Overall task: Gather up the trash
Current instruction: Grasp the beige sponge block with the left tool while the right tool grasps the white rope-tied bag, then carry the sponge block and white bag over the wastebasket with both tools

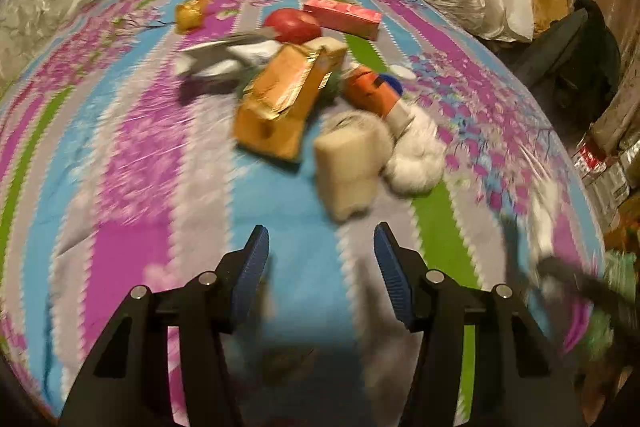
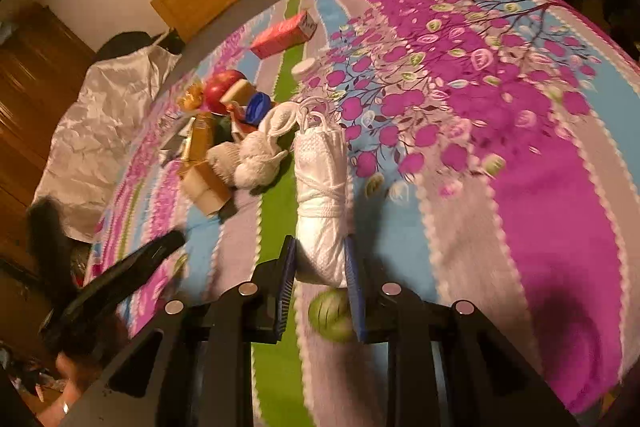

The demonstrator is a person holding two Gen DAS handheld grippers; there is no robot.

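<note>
Striped purple, blue and green cloth [image 1: 132, 163] is covering the worktop, with litter lying heaped at its middle: an orange carton [image 1: 280, 103], a cream pack [image 1: 348, 167], a pink box [image 1: 342, 17] and a red apple [image 1: 292, 25]. The right gripper [image 2: 320, 259] is gripping a tied white plastic bag [image 2: 322, 183] between narrowed fingers. The left gripper [image 1: 320, 255] is hovering before the heap, fingers spread wide around nothing.

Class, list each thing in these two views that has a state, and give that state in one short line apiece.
Left tool: open, empty, above the tablecloth.
Right tool: shut on the white bundle.
White bundle: rolled, tied with string.
Orange carton: lying down, top torn open.
Pink box: lying flat, looks closed.
Apple: looks whole.
</note>
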